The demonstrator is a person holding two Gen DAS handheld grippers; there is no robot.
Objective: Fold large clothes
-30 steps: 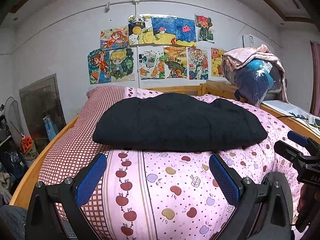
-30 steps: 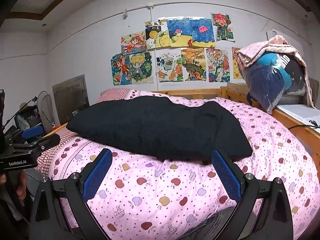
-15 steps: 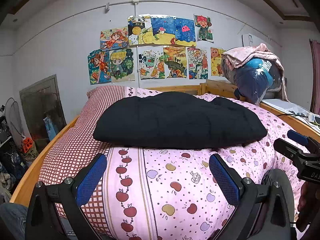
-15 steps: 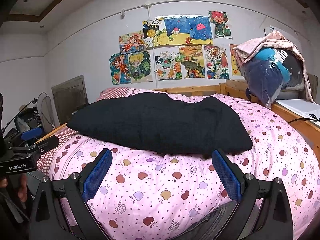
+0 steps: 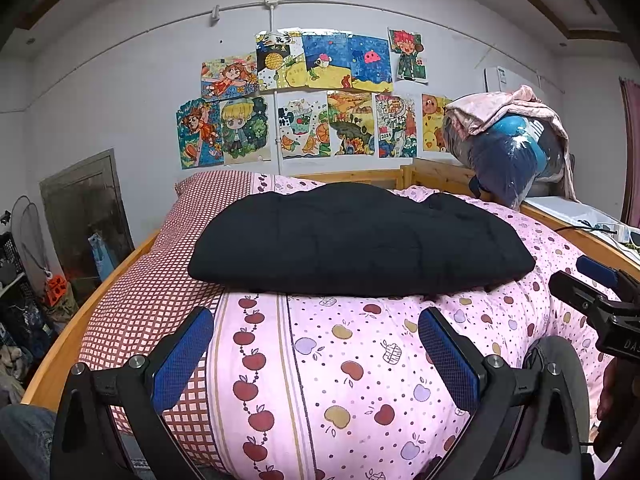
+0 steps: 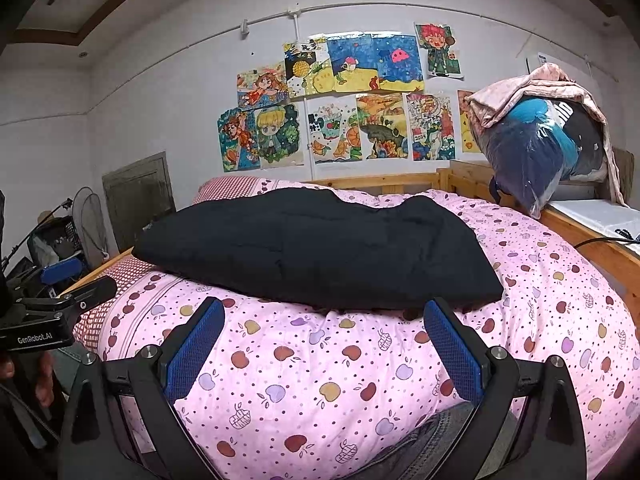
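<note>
A black garment (image 5: 360, 240) (image 6: 316, 248) lies folded in a thick flat bundle across the middle of the bed, on a pink apple-print quilt (image 5: 360, 360) (image 6: 340, 368). My left gripper (image 5: 316, 344) hangs open above the quilt's near edge, short of the garment, with nothing between its blue pads. My right gripper (image 6: 320, 336) is open too, its tips just in front of the garment's near hem. Each gripper shows at the edge of the other's view: the right one (image 5: 596, 300), the left one (image 6: 52, 312).
The wooden bed frame (image 5: 80, 328) runs along both sides. A red checked pillow (image 5: 208, 200) lies at the head. A bagged blue bundle under a pink cloth (image 6: 540, 152) sits on a ledge at right. Drawings (image 5: 312, 96) cover the wall. Clutter and a fan (image 6: 88, 220) stand left.
Both grippers have lifted and drawn back slightly, so the garment sits a little lower and farther in both views. The garment itself has not moved.
</note>
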